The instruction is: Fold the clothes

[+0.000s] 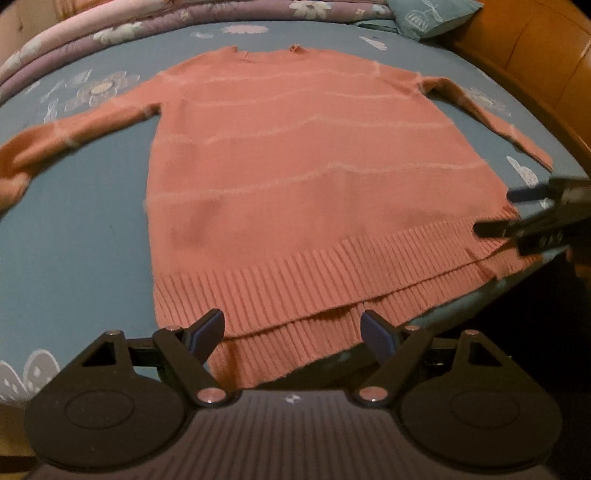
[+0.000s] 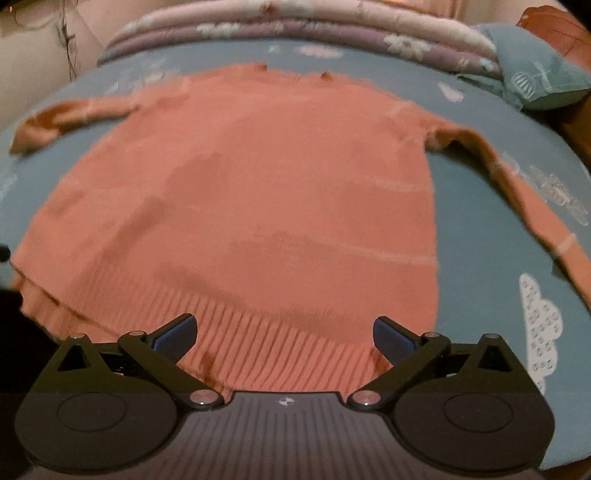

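Observation:
A salmon-pink knit sweater (image 1: 295,177) with pale stripes lies flat on the blue bedsheet (image 1: 74,229), neck far, ribbed hem (image 1: 314,291) near, both sleeves spread out. My left gripper (image 1: 293,332) is open, just above the hem near its left part. My right gripper (image 2: 282,334) is open over the hem at the sweater's (image 2: 240,206) right part; it also shows in the left wrist view (image 1: 495,212) at the sweater's right hem corner. Neither holds anything.
A folded purple and pink floral quilt (image 1: 110,33) lies along the far side of the bed. A teal pillow (image 1: 432,14) sits at the far right. A wooden bed frame (image 1: 535,55) borders the right. The bed's near edge drops into darkness.

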Demonstrator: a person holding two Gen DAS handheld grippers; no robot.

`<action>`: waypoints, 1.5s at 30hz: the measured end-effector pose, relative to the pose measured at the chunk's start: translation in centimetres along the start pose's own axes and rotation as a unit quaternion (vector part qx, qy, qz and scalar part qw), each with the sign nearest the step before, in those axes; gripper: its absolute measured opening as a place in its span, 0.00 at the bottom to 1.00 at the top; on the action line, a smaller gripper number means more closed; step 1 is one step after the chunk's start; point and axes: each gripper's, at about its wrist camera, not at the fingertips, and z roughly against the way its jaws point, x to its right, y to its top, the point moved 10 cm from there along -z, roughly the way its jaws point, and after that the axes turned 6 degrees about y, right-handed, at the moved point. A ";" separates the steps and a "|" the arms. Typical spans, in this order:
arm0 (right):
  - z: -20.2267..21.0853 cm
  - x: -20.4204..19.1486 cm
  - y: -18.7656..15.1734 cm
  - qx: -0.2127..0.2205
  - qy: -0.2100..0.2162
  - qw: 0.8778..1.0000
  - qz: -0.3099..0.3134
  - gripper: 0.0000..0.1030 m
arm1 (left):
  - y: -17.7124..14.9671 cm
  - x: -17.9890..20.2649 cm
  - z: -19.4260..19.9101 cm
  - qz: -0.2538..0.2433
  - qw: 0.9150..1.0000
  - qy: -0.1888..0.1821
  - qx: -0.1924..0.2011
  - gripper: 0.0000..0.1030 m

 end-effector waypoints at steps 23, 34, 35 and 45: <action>-0.3 0.1 -2.8 0.076 0.003 0.997 -0.013 1.00 | -0.4 3.6 -0.7 -0.058 0.997 0.013 0.041 0.81; 3.0 4.5 -1.0 0.146 0.082 0.981 -0.099 1.00 | 1.4 4.9 -1.7 -0.058 0.997 0.022 0.047 0.82; 3.0 5.2 -1.1 0.149 0.088 0.979 -0.111 1.00 | 1.6 4.8 -1.7 -0.055 0.997 0.022 0.047 0.82; 1.3 6.0 -1.4 0.127 0.094 0.977 -0.147 1.00 | 4.2 2.7 -2.2 -0.016 0.995 0.037 0.086 0.82</action>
